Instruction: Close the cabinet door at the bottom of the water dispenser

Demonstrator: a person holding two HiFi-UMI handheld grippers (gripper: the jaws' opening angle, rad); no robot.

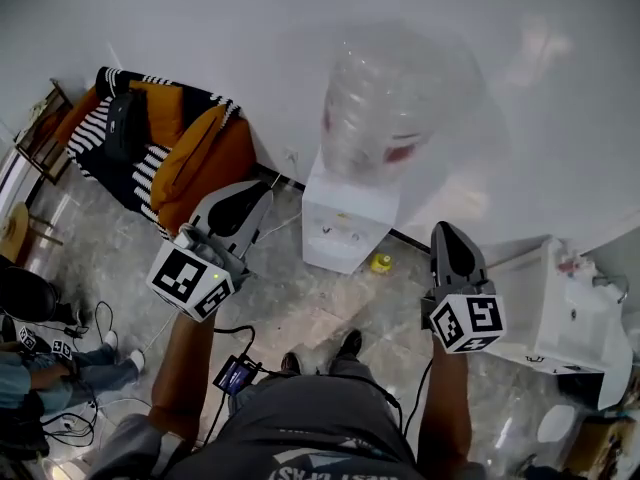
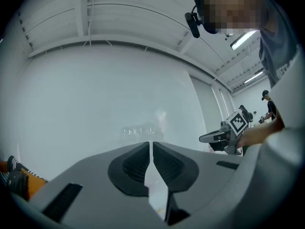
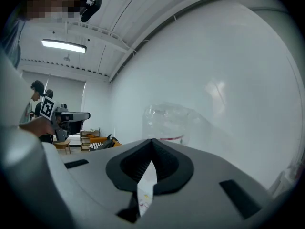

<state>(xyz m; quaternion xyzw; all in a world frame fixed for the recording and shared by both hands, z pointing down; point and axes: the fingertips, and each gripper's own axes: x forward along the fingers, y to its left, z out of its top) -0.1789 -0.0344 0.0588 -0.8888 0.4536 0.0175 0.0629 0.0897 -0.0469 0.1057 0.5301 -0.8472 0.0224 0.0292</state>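
Two grippers, both empty. Left gripper [image 1: 250,196] is held up left of the water dispenser [image 1: 345,223]; in the left gripper view its jaws sit nearly together, only a thin slit between the tips, nothing in it. Right gripper [image 1: 450,236] is held up right of the dispenser, jaws closed tip to tip in the right gripper view, nothing held. One marker cube on each, two total.

One water dispenser, white, against the wall, between the two grippers and well apart from both. One clear bottle [image 1: 385,108] on top of it, also seen in the right gripper view. Cabinet door at its bottom can't be seen from above.

One small yellow object [image 1: 381,262] on the floor just right of the dispenser base. One sofa [image 1: 160,148] to the left, orange cushions and a striped blanket. One white box [image 1: 560,313] at the right.
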